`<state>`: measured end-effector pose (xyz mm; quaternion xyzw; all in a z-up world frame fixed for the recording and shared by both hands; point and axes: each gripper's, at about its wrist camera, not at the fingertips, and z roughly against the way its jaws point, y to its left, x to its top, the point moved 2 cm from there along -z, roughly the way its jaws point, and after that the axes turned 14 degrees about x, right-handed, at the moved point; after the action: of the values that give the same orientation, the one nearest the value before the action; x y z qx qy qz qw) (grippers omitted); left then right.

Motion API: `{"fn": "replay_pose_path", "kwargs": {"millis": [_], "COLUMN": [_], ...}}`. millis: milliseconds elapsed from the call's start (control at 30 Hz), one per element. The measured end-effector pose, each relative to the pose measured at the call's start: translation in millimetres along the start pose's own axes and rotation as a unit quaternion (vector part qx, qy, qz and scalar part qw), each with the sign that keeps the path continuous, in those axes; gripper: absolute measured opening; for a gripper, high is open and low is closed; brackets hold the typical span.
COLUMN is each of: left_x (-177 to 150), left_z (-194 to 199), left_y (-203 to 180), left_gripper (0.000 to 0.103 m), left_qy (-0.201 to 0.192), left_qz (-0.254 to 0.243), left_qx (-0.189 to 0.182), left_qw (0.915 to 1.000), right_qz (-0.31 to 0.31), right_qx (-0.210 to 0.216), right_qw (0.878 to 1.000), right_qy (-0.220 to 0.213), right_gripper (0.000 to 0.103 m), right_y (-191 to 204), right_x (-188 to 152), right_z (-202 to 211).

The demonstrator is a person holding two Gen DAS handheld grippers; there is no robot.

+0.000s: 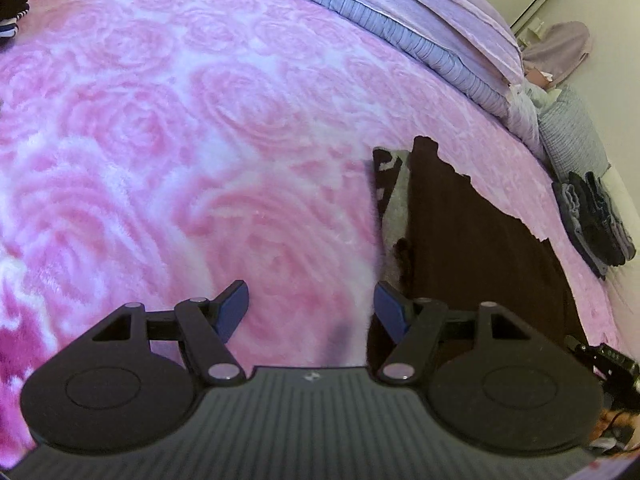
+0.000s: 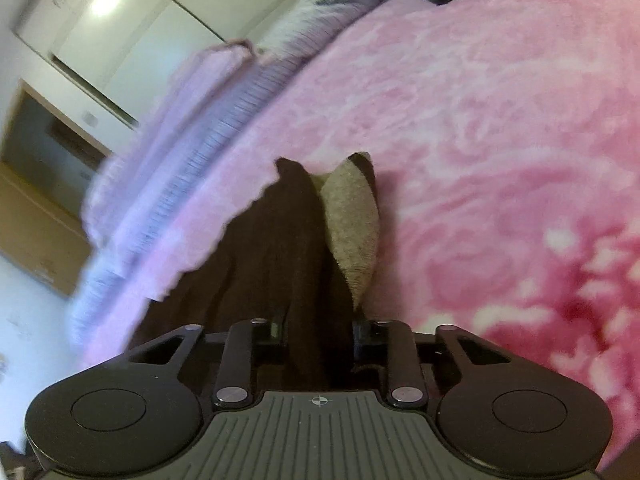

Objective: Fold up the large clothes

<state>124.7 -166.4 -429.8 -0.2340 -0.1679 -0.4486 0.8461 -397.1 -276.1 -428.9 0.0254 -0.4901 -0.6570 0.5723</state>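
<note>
A dark brown garment (image 1: 472, 232) lies on the pink rose-patterned blanket (image 1: 200, 140), with a beige patterned lining (image 1: 394, 200) showing along its left edge. My left gripper (image 1: 312, 304) hovers open over the blanket, its right finger by the garment's left edge, nothing between the blue pads (image 1: 234, 306). In the right wrist view the same dark brown garment (image 2: 272, 248) runs straight into my right gripper (image 2: 320, 330), whose fingers are shut on a fold of it. The beige lining (image 2: 354, 220) lies just ahead of them.
A lilac quilt and pillows (image 1: 420, 20) are piled along the bed's far side. A stack of folded dark and grey clothes (image 1: 592, 220) sits at the right edge of the bed. White cupboards (image 2: 120, 20) and a wooden unit (image 2: 36, 216) stand beyond the bed.
</note>
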Motion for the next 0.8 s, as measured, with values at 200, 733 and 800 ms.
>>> {"fn": "replay_pose_path", "kwargs": {"millis": [200,733,800], "left_x": [5.3,-2.2,-0.6], "left_z": [2.6,30.3,39.0], "left_y": [13.1,44.3,32.0], "left_gripper": [0.065,0.061,0.061], "left_qy": [-0.005,-0.005,-0.01], "left_qz": [0.01,0.046,0.04], "left_qx": [-0.016,-0.052,-0.075], "left_qw": [0.9998,0.9975,0.9964], "right_qz": [0.335,0.608,0.571], "right_qx": [-0.229,-0.135,-0.081], "right_qw": [0.914,0.775,0.811], "right_qy": [0.026,0.109,0.101], "right_gripper": [0.02,0.054,0.056], "right_y": [154.0,239.6,241.7], "right_x": [-47.7,-251.7,-239.2], "right_z": [-51.9,-134.7,-99.6]}}
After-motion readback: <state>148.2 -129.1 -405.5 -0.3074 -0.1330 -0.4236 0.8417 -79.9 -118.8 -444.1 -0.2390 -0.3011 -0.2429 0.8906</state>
